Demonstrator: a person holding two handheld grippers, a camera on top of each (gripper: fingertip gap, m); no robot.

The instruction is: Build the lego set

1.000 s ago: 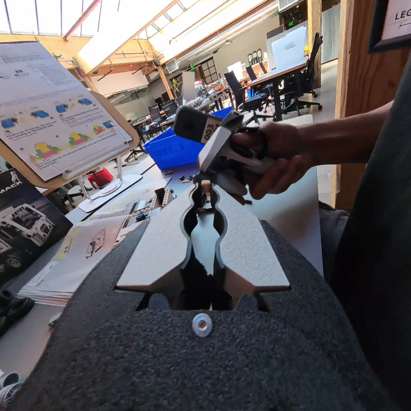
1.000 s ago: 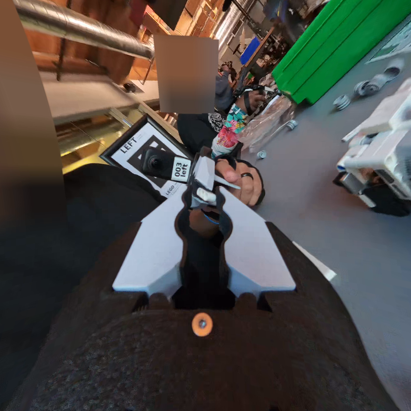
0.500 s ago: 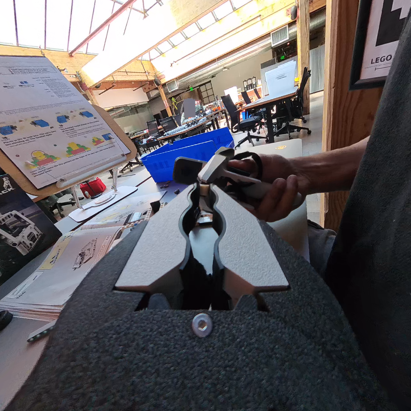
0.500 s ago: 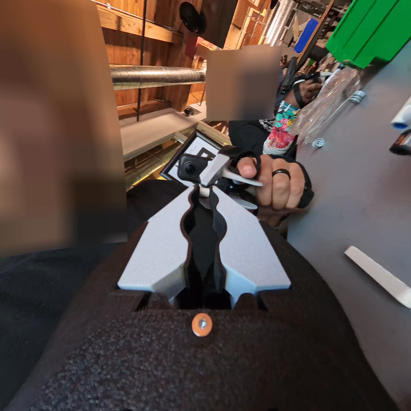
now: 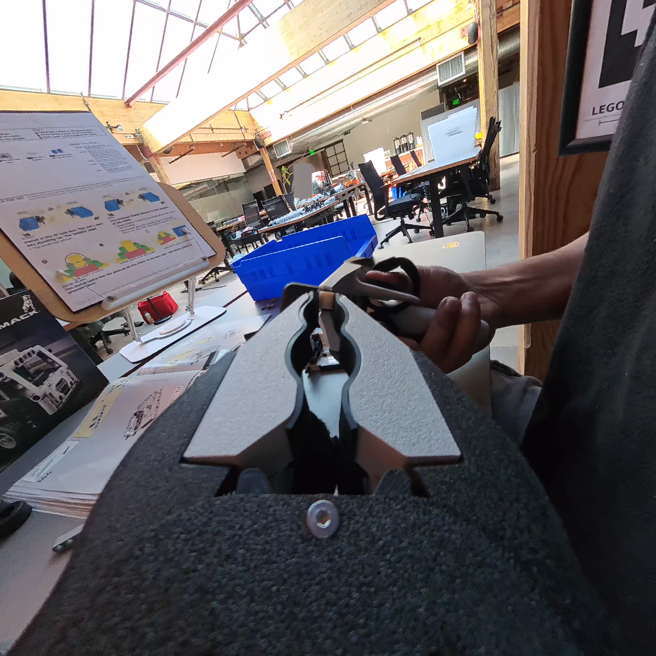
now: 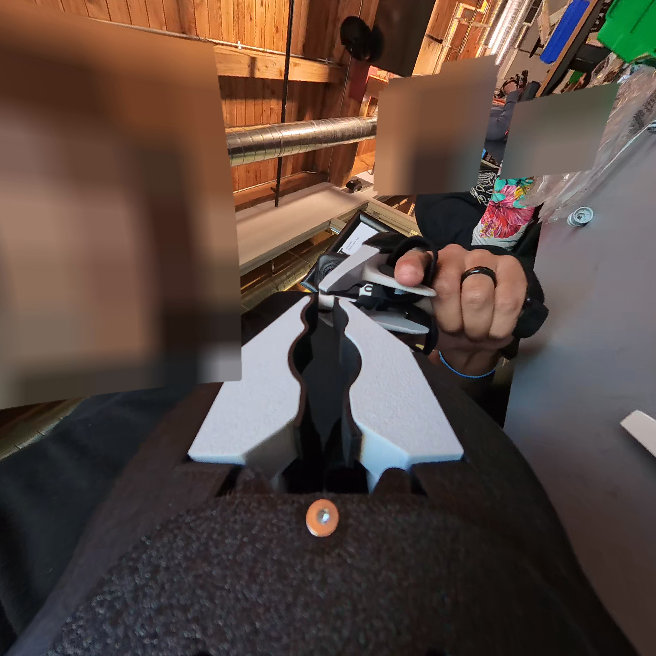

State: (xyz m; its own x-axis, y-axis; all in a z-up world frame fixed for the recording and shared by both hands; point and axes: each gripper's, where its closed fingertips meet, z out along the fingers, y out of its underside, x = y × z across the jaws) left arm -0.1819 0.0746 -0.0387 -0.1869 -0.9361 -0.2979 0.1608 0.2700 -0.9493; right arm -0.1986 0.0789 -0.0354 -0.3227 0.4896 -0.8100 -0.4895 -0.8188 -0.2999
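Note:
My left gripper (image 5: 326, 301) and my right gripper (image 6: 324, 301) meet tip to tip in the air above the table edge. A small tan lego piece (image 5: 326, 299) sits pinched between the left fingertips. It also shows between the right fingertips in the right wrist view (image 6: 326, 301). Both pairs of jaws are closed down on it. In the left wrist view the right gripper (image 5: 355, 277) comes in from the right in a bare hand. In the right wrist view the left gripper (image 6: 351, 271) is held by a hand with a dark ring.
An instruction sheet on a wooden stand (image 5: 88, 213), a blue bin (image 5: 305, 255), an open booklet (image 5: 117, 419) and a box with a truck picture (image 5: 32, 376) lie on the table to the left. The grey table (image 6: 585, 337) carries a small wheel (image 6: 580, 215) and a plastic bag (image 6: 585, 159). Only a small space, under 4 cm, lies between the two pairs of fingers.
The two grippers have come level and now meet tip to tip on the small piece. The right view has swung away from the table, and the white truck model has left it.

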